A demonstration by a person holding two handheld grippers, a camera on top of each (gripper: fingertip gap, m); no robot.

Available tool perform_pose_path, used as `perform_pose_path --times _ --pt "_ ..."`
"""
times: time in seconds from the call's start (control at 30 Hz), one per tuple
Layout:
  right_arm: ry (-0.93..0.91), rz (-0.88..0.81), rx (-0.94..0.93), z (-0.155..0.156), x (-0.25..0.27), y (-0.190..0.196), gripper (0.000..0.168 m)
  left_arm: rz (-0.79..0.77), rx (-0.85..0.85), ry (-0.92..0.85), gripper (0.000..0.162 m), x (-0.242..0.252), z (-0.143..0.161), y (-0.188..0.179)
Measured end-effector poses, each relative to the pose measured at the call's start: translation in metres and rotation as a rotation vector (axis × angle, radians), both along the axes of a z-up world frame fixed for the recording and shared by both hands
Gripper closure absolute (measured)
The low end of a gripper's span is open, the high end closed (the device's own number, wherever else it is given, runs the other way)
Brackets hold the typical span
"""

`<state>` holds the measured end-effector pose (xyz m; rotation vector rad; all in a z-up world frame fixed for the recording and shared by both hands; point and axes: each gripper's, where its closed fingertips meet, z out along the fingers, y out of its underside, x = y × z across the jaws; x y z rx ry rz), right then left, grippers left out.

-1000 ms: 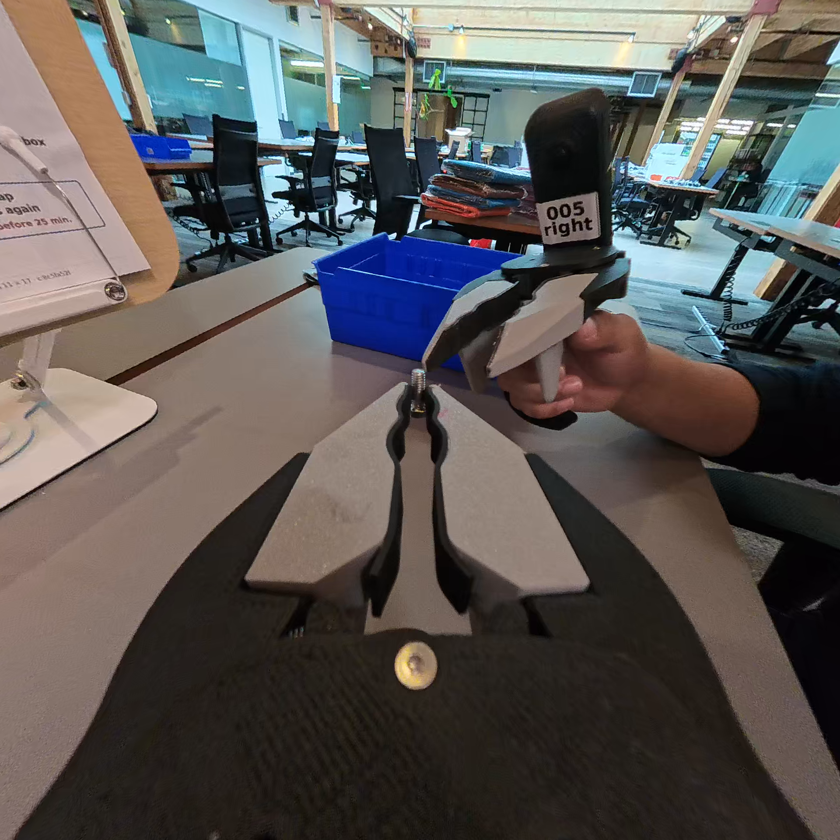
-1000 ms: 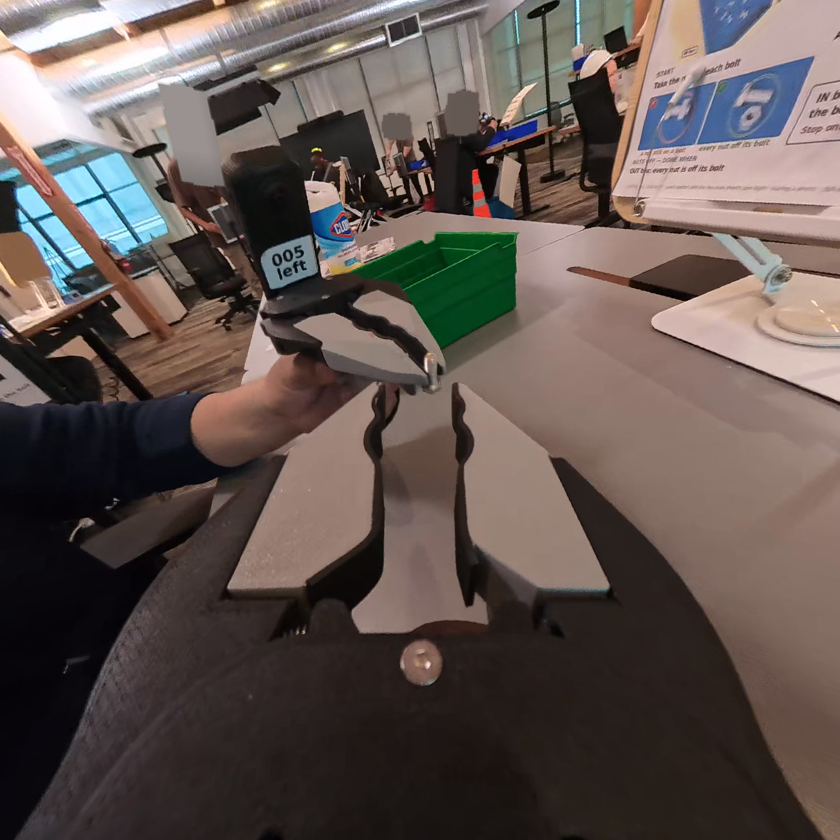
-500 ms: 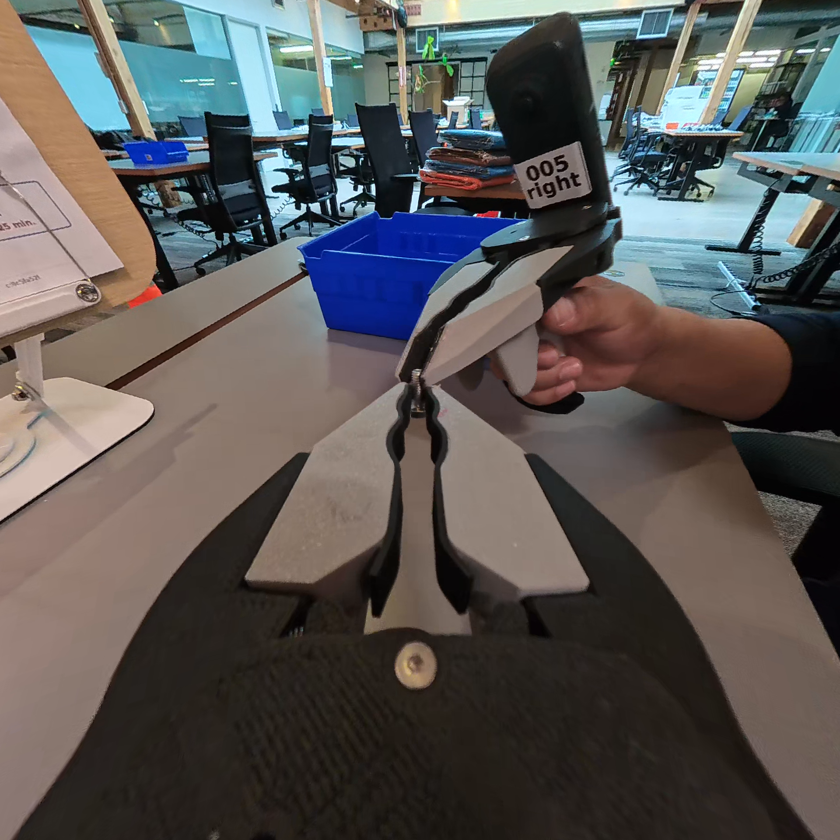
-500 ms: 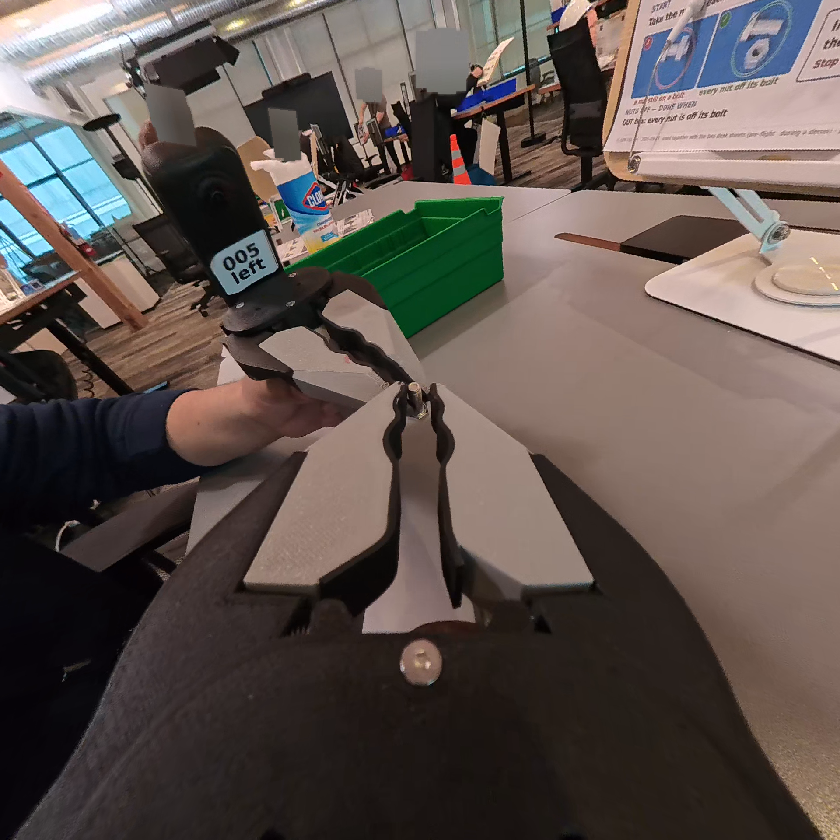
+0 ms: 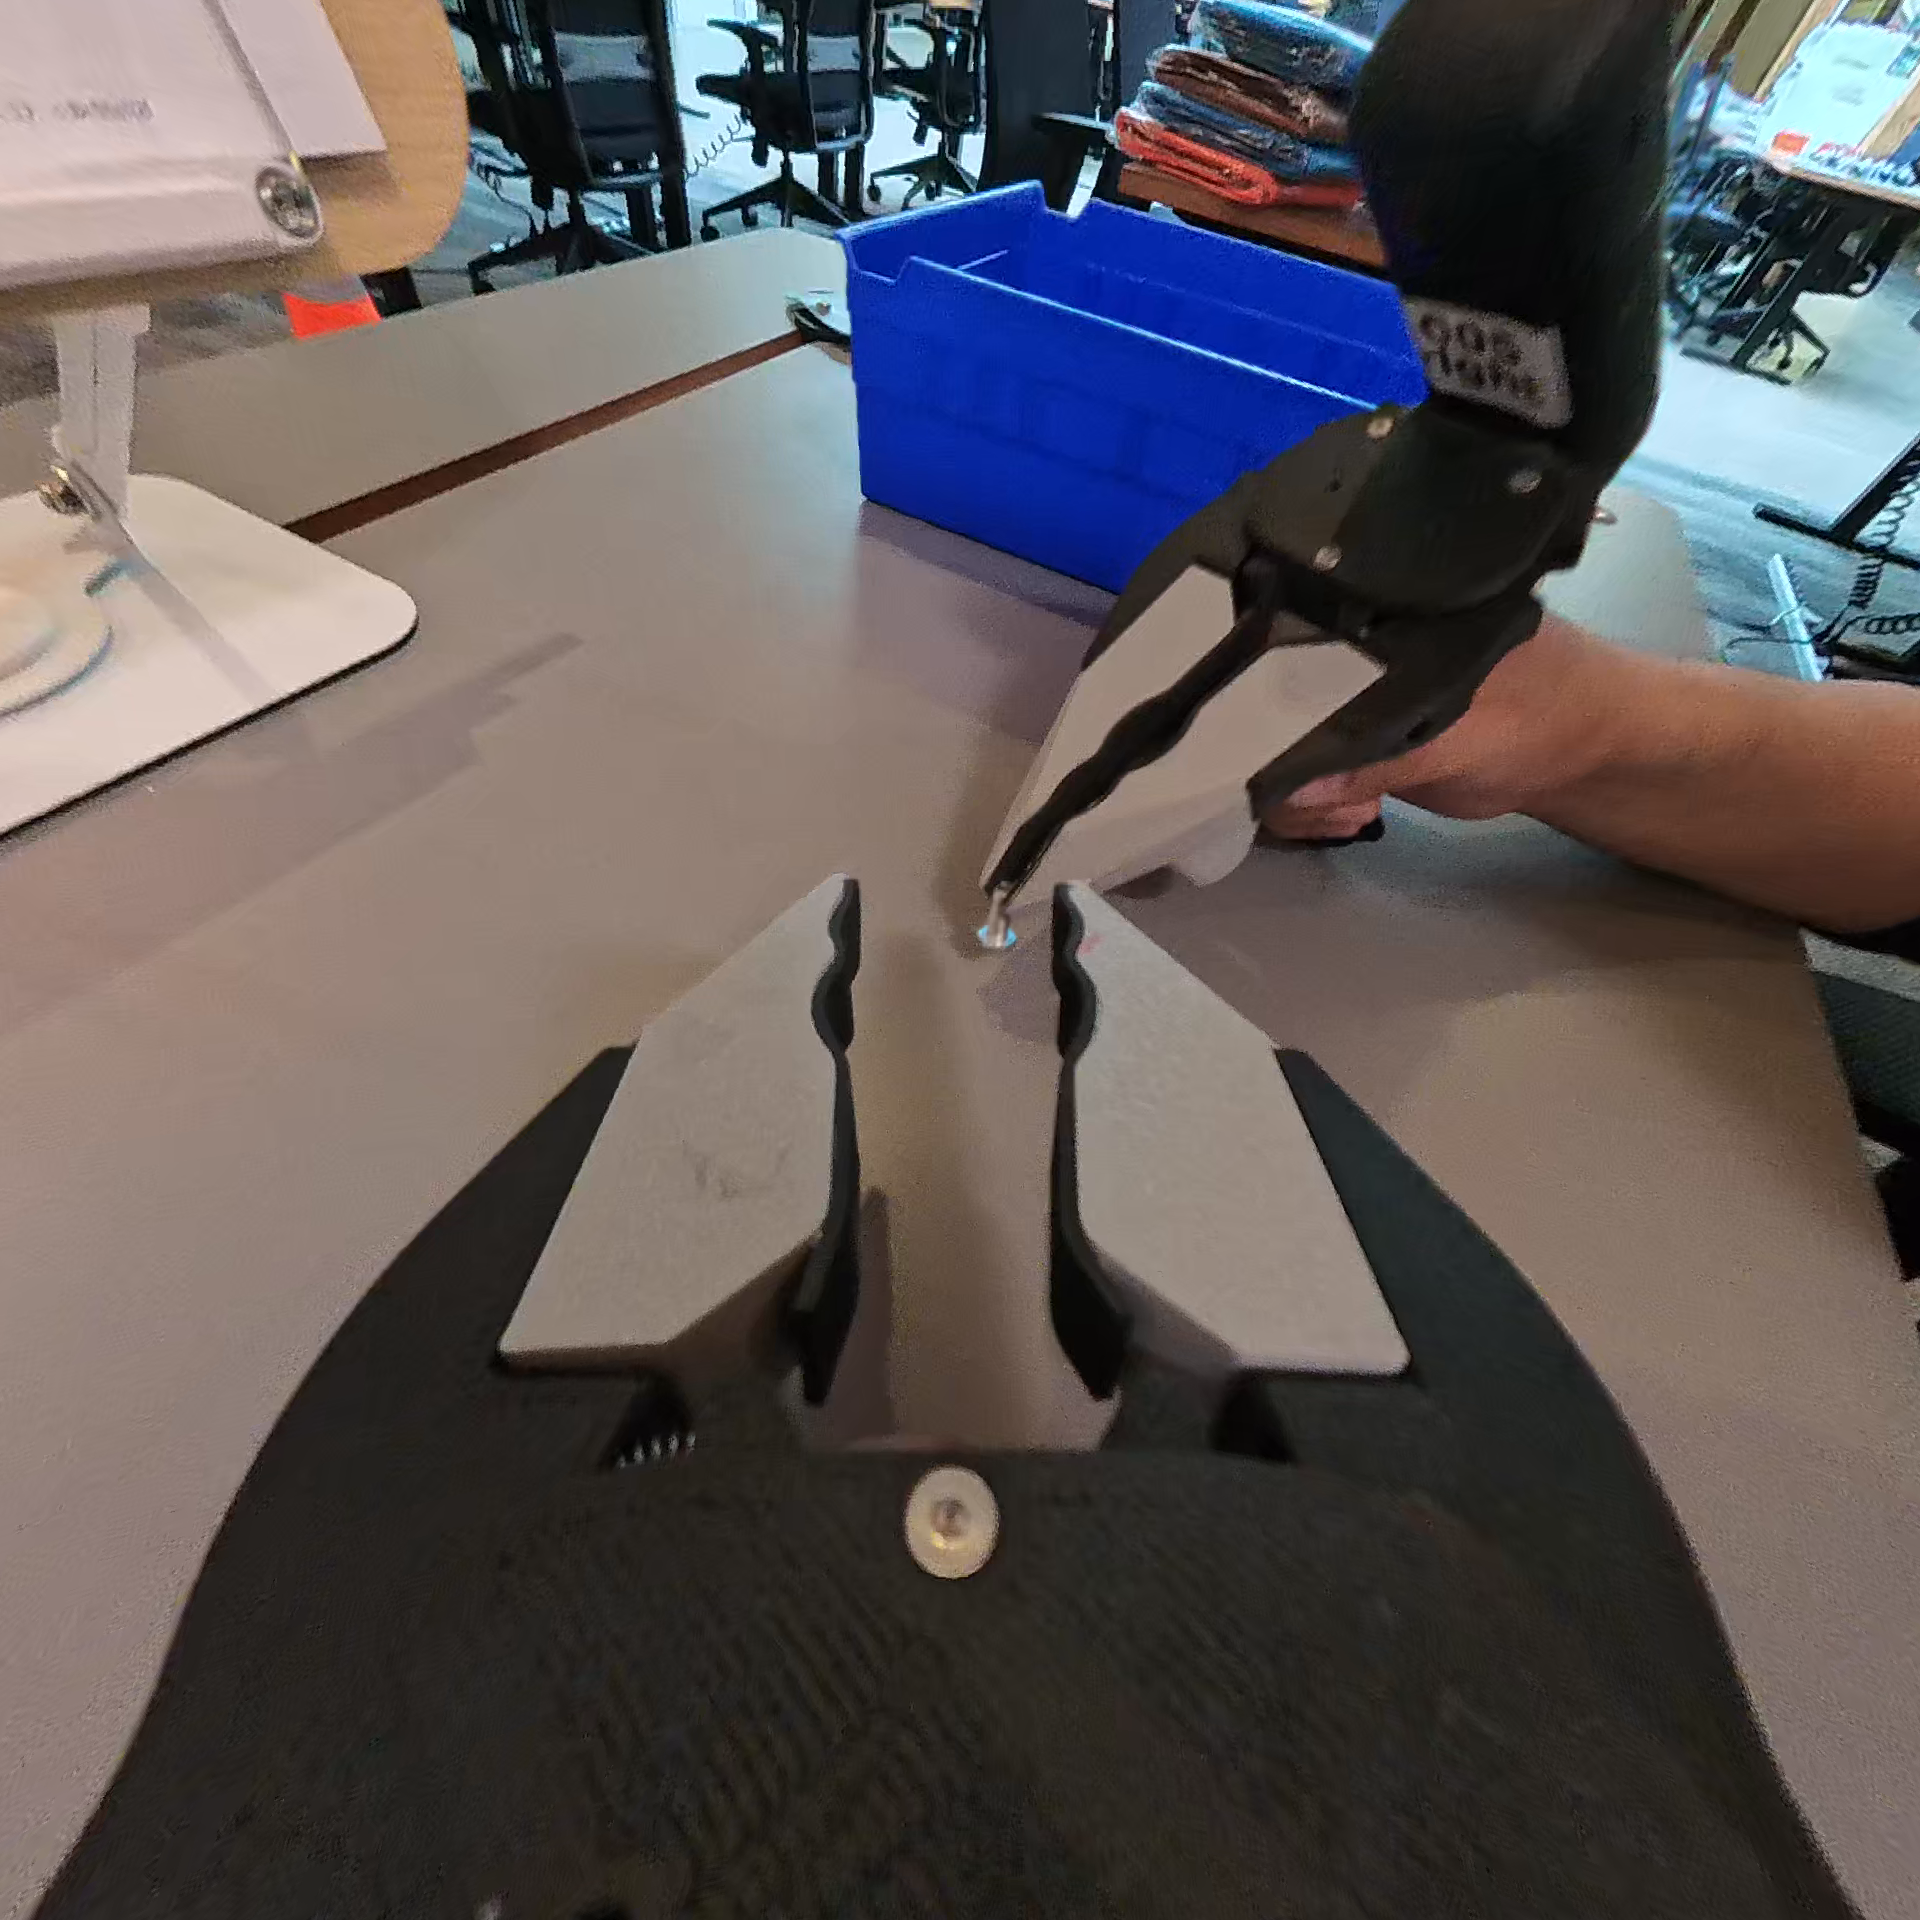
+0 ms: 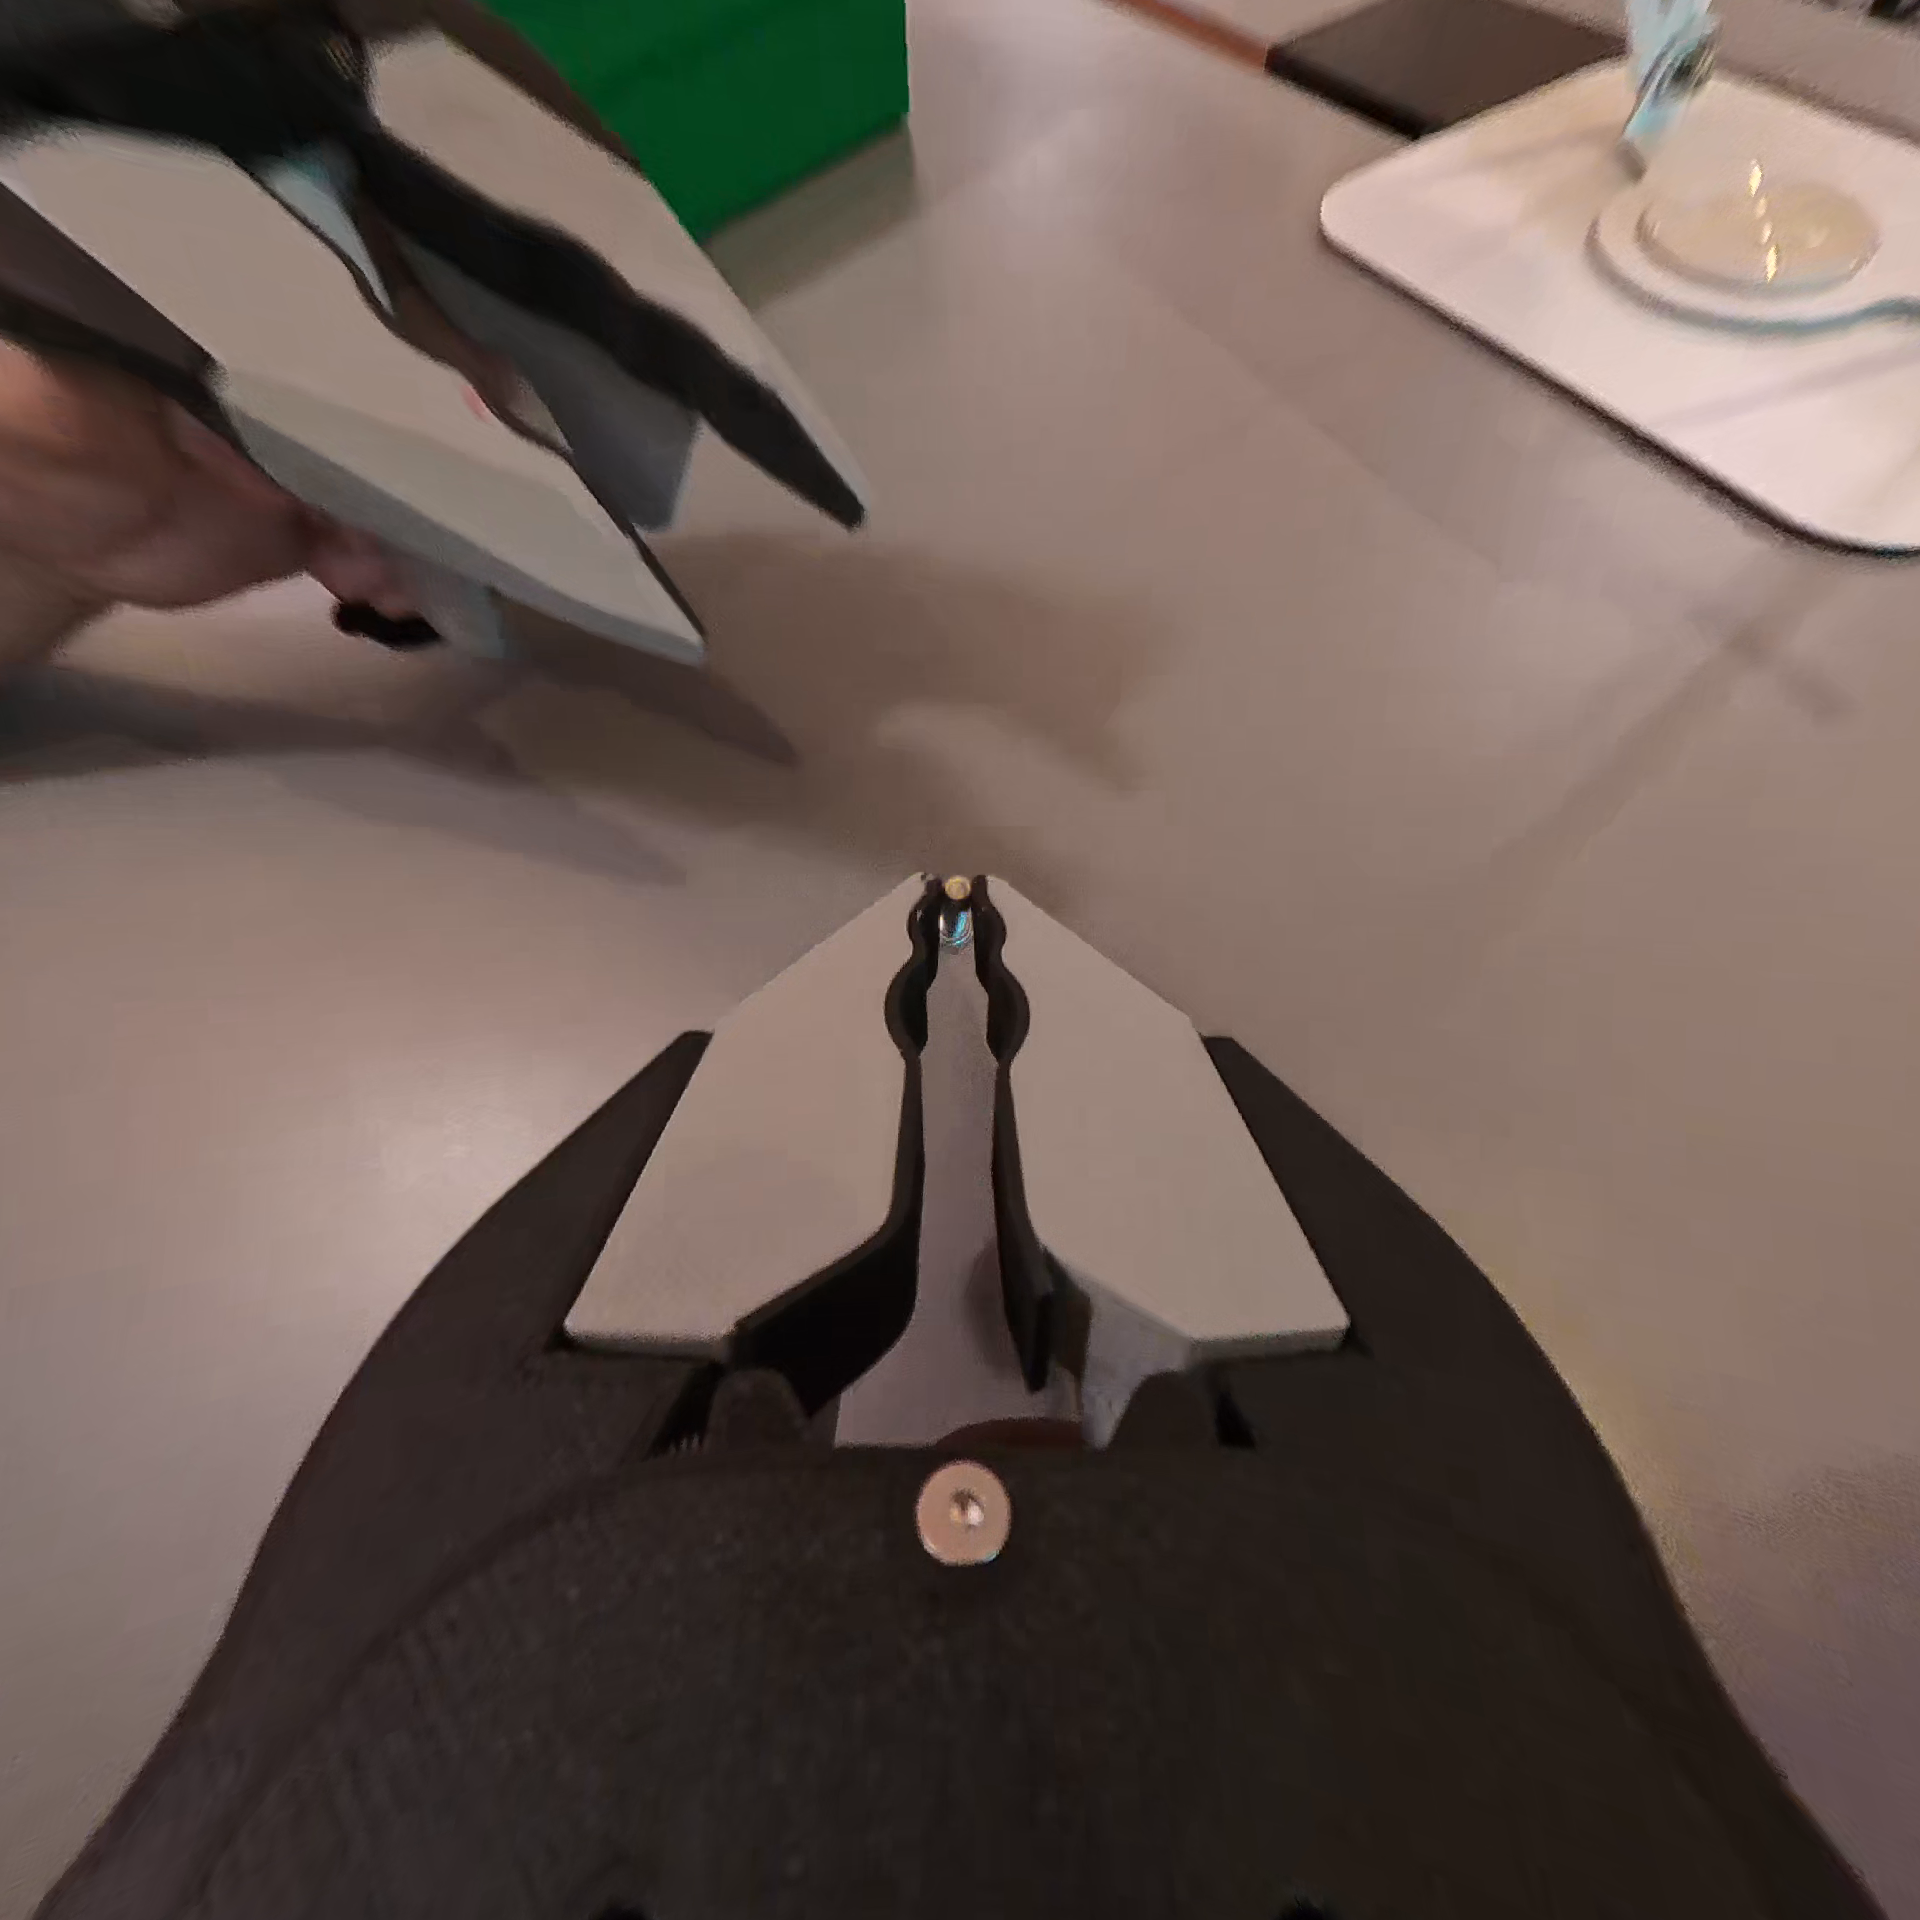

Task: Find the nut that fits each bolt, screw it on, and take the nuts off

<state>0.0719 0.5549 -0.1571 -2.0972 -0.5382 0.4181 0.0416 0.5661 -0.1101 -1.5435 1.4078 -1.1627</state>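
The right gripper pinches the bolt upright, head on the surface, between the left gripper's spread jaws mid-frame.

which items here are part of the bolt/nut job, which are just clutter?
In the job:
- bolt, pinched in right gripper
- left gripper, open
- blue bin
- green bin

Just about:
- white stand base
- folded cloths
- office chairs

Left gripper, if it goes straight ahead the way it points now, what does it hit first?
Probably the bolt pinched by the right gripper, just ahead of the open left gripper and slightly right of centre; depth is uncertain.
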Motion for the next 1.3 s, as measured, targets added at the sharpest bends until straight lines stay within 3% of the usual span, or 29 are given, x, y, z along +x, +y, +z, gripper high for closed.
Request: perform_pose_path --times 0.13,0.2,0.3,0.4,0.5,0.57,0.67,0.77,0.83,1.07,1.3 --pt "-0.078 0.010 -0.038 -0.014 -0.001 -0.001 0.165 0.017 -0.053 -0.010 0.124 -0.007 0.010 -0.003" --pt "-0.117 0.020 -0.043 -0.018 -0.002 -0.003 0.165 0.123 -0.024 0.025 0.124 -0.021 0.018 0.010" --pt "-0.174 0.026 -0.066 -0.026 -0.003 -0.005 0.164 0.205 0.044 -0.024 0.124 -0.055 0.061 0.026" --pt "-0.173 0.026 -0.064 -0.025 -0.003 -0.005 0.153 0.343 0.156 0.001 0.117 -0.112 0.105 0.066" --pt "-0.132 0.012 -0.046 -0.018 -0.002 -0.003 0.142 0.535 0.187 0.032 0.116 -0.179 0.129 0.133" --pt "-0.097 0.007 -0.027 -0.010 -0.002 -0.002 0.142 0.680 0.184 0.140 0.118 -0.225 0.113 0.190" --pt "-0.072 -0.007 0.006 0.001 0.000 -0.001 0.142 0.827 0.085 0.353 0.117 -0.275 0.051 0.259" --pt "-0.075 -0.029 0.040 0.008 0.004 0.001 0.143 0.850 -0.093 0.455 0.117 -0.289 -0.008 0.292" --pt "-0.071 -0.037 0.047 0.010 0.006 0.001 0.143 0.884 -0.118 0.508 0.120 -0.295 -0.032 0.309" --pt "-0.064 -0.037 0.034 0.008 0.008 0.002 0.144 0.933 -0.151 0.619 0.128 -0.297 -0.071 0.334" --pt "-0.073 -0.023 0.060 0.015 0.003 -0.001 0.145 0.971 -0.147 0.584 0.133 -0.291 -0.073 0.344"
